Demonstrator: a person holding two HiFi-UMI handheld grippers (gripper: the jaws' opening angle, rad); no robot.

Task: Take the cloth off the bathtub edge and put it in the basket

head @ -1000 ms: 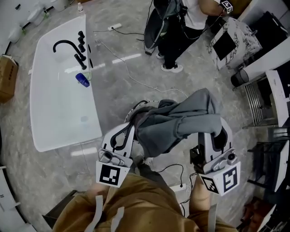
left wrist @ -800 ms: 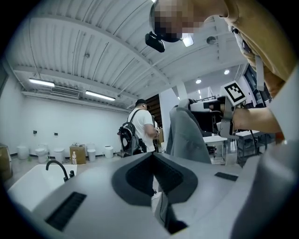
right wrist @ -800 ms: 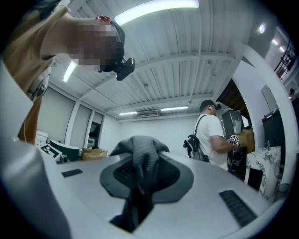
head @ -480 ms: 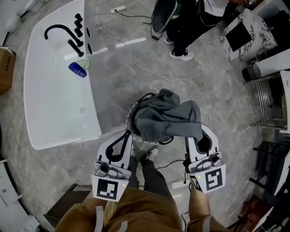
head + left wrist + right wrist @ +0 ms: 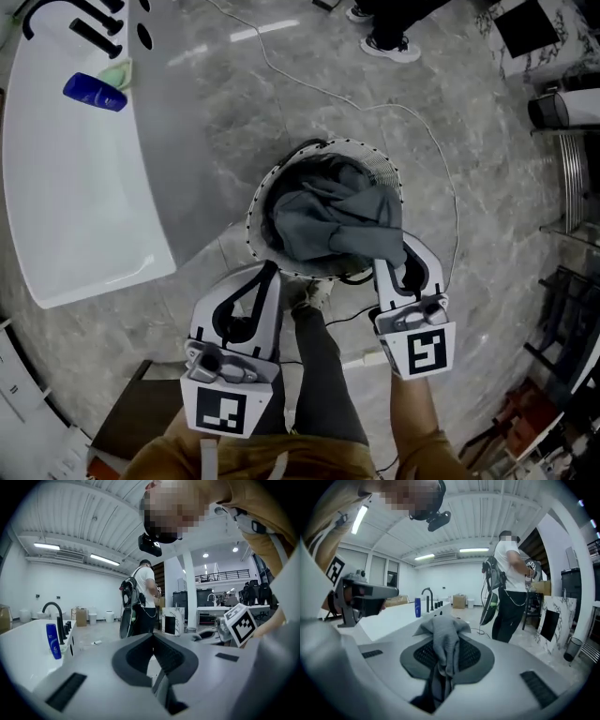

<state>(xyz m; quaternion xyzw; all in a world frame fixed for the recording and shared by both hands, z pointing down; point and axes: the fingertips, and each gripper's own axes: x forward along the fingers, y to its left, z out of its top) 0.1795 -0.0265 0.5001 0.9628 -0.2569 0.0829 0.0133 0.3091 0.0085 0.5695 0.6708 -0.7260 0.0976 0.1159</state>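
Left gripper (image 5: 152, 638) is closed up with nothing in it. Right gripper (image 5: 443, 644) is pinched on a corner of the grey cloth (image 5: 328, 220), and the rest is bunched in the mouth of the basket (image 5: 255, 208). The tub (image 5: 75, 187) is further off to the left.

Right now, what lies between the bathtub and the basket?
Only bare grey floor, seen in the head view, separates bathtub and basket.

No legible text, number or brand. Left marker cube (image 5: 226, 413), right marker cube (image 5: 427, 352): square patterns only. Blue bottle (image 5: 95, 92) label unreadable.
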